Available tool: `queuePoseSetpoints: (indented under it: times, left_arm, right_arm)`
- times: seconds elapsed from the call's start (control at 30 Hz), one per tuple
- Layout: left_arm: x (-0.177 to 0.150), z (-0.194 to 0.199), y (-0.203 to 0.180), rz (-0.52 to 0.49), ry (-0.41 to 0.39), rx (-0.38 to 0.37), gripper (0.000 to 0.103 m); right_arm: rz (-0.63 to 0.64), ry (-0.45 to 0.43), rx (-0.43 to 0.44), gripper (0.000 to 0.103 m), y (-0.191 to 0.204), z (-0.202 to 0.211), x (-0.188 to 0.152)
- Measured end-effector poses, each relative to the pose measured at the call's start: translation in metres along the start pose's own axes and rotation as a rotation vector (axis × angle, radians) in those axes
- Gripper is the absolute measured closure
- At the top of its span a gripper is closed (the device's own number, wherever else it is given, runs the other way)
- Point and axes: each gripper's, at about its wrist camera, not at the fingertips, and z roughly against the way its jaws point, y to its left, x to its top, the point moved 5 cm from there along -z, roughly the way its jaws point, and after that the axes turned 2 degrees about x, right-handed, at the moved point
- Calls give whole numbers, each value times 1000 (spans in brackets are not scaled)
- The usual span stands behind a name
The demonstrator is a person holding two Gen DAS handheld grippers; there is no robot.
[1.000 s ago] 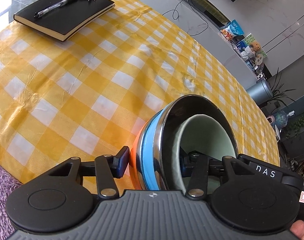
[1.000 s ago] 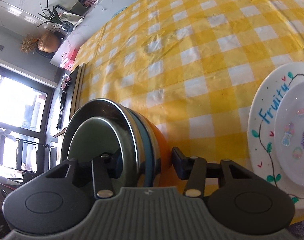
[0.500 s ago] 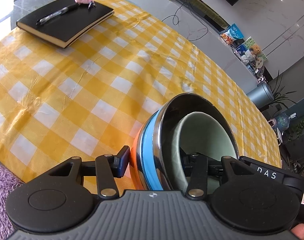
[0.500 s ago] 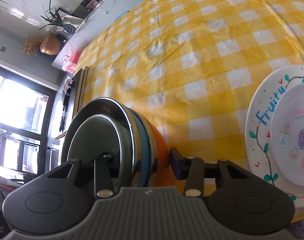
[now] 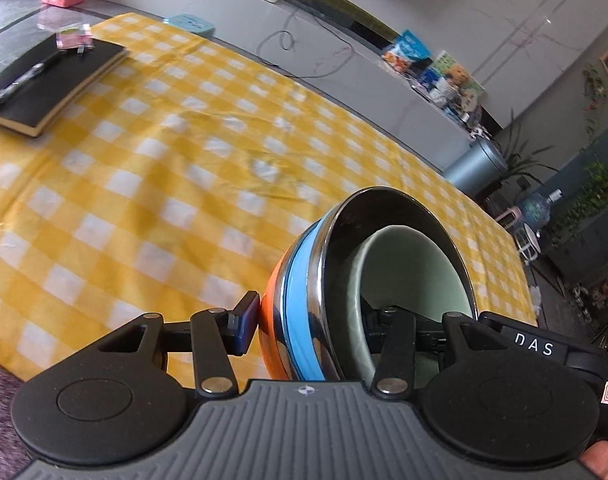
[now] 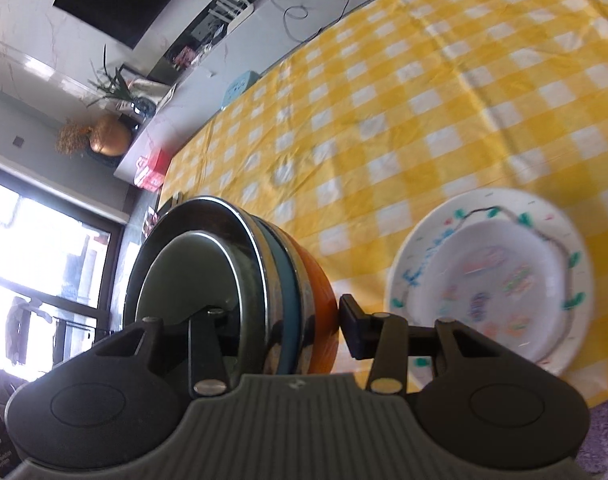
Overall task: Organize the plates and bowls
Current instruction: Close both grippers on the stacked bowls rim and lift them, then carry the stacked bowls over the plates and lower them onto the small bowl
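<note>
- A table covered by a yellow-and-white checked cloth (image 5: 152,184) is seen, backed by a grey marble-look counter (image 5: 344,52) with snack packets and a cable; a window is seen at the left of the right wrist view.
- At the cloth's far left a black notebook (image 5: 52,84) is laid flat, with a pen (image 5: 24,80) resting on its cover.
- A nested bowl stack (image 5: 304,312) is held on edge above the near part of the table: an orange bowl (image 5: 272,320) outermost, then a blue bowl (image 5: 298,312), a steel bowl (image 5: 388,216), and a pale green bowl (image 5: 408,272) innermost.
- In the left wrist view the stack's mouth is turned to the right, its base to the left, so its axis runs roughly level, left to right.
- The left gripper (image 5: 308,324) is clamped on the stack, one finger against the orange base, the other inside the green bowl.
- In the right wrist view the same stack (image 6: 264,292) is seen with its mouth turned left.
- The right gripper (image 6: 284,320) is likewise closed on the stack, one finger inside, the other just beside the orange wall; contact there cannot be made out.
- To the right, a large white plate (image 6: 420,236) with painted leaves and blue lettering is lying flat on the cloth, with a small plate (image 6: 500,276) stacked on it; both are blurred.
</note>
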Motion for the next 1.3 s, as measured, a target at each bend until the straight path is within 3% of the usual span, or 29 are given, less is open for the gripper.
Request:
queuePoseSetpoints:
  times: [0.2,0.4,1.13,1.3]
  left_arm:
    - [-16,-19,-47,-49,22,-57,50]
    - [-32,-46,-67,-62,79,-89,50]
    - [-48,-77,-67,-38,155,-70,50]
    - [-47,-78,-69,-47,166,-60,50]
  right_arm:
    - [-47,-83,-16,59,-37,44,15]
    - [-77,-107,-53,59,-73,62,19]
    - [-127,-61,-84,59,-108,50,20]
    - [-148,-58,-79,54,-109,49,22]
